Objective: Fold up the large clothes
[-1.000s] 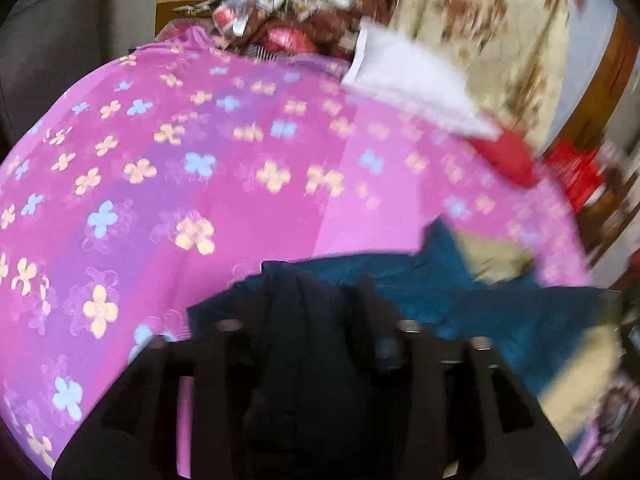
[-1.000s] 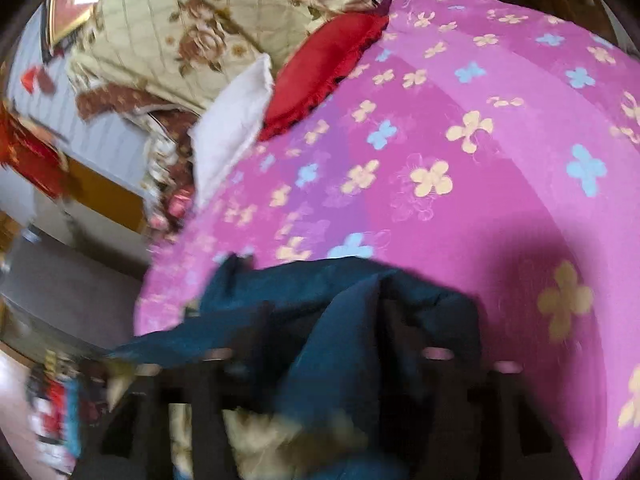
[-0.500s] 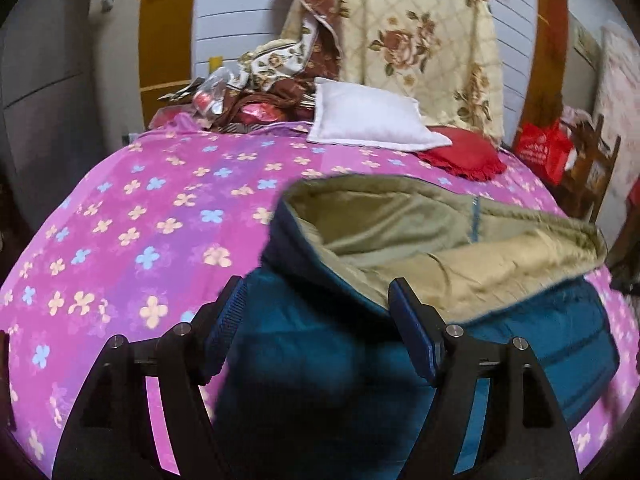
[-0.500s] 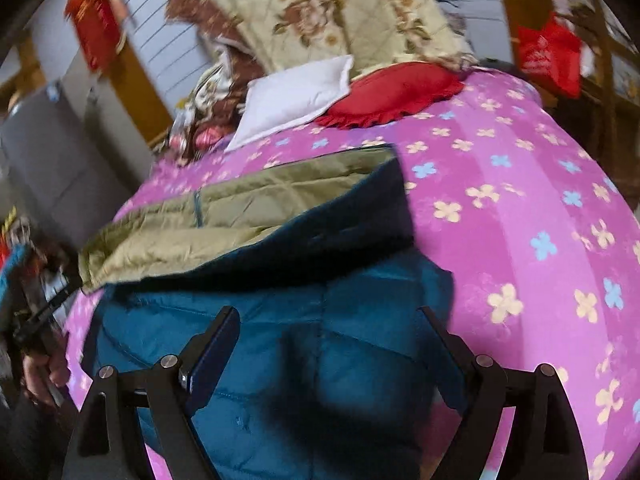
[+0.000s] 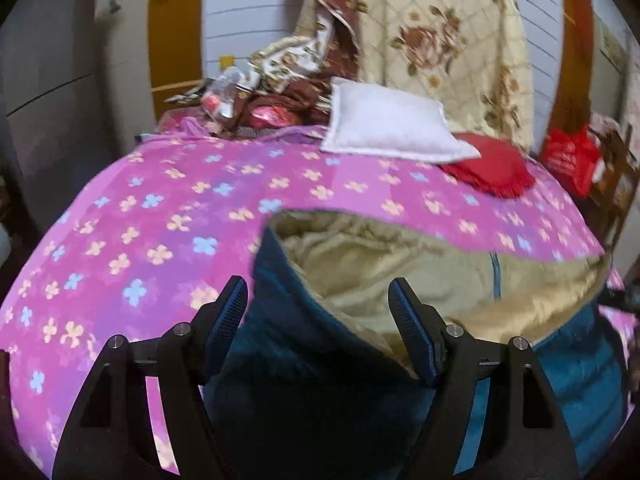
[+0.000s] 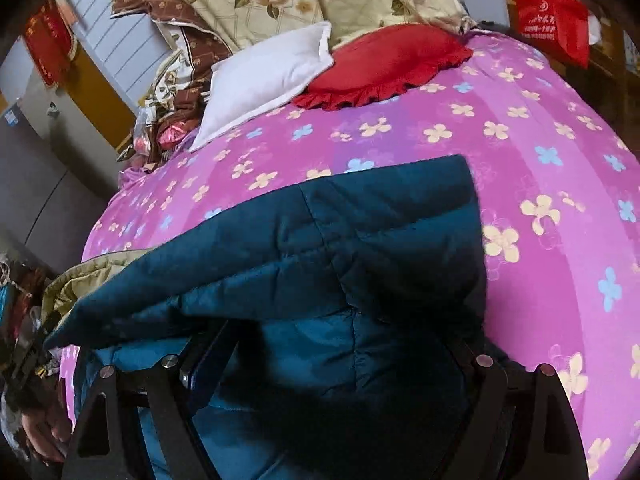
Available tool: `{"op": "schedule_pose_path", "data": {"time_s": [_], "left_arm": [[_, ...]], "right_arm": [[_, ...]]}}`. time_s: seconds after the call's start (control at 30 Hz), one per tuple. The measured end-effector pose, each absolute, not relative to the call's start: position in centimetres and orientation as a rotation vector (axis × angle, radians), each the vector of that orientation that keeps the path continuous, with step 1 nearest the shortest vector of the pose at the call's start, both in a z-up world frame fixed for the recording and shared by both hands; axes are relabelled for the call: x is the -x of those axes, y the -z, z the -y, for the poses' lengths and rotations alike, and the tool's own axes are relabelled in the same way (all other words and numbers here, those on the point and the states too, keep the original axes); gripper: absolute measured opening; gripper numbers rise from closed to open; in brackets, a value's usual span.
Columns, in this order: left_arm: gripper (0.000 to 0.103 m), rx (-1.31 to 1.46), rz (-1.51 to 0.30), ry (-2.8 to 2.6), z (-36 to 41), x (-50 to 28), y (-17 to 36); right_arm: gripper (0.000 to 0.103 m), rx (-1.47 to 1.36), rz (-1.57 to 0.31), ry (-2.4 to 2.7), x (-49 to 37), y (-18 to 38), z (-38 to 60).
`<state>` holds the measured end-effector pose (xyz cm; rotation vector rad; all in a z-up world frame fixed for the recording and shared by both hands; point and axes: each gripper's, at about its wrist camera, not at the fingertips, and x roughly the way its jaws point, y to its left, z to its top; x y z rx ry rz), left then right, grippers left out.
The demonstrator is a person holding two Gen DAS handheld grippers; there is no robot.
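A teal quilted jacket with a tan lining lies on the pink flowered bed. My left gripper is open over the jacket's left part, fingers apart on either side of a teal fold. In the right wrist view the jacket lies folded over, teal side up, with tan lining showing at the left edge. My right gripper is open; the jacket's fold covers both fingertips.
A white pillow and a red frilled cushion lie at the head of the bed. A flowered beige quilt hangs behind. A red bag is at the far right.
Both grippers were shut on the jacket a second ago and have opened. The jacket now lies on the bed, and in the right view a teal flap has folded over the lining.
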<state>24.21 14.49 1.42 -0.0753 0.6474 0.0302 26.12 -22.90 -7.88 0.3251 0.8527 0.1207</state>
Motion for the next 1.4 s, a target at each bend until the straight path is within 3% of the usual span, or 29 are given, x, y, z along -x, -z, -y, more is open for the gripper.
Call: {"op": "schedule_pose_path", "data": {"time_s": [0.23,0.8,0.93,1.17,1.4], "left_arm": [[0.073,0.134,-0.619,-0.01,-16.2,-21.6,-2.8],[0.073,0.175,-0.611,0.01,-17.6,-15.0,-0.5],[0.073,0.139,-0.669,0.058,-16.0,-18.0,-0.4],[0.073,-0.112,-0.685,0.153,-6.6,-27.4,-2.4],[0.075,-0.354,-0.851,-0.018,-3.8,-34.2,5.0]], "right_arm": [[0.086,-0.269,-0.784,-0.135,-23.5,6.0,22.6],[0.086,-0.234,-0.815,-0.146,-23.0,8.2,22.6],[0.086,-0.216,-0.807,-0.148,-22.8,7.8,22.2],[0.086,-0.129,-0.811,-0.22,-24.7,6.3,18.2],[0.087,-0.031,-0.964,-0.205,-30.1,10.6,15.3]]}}
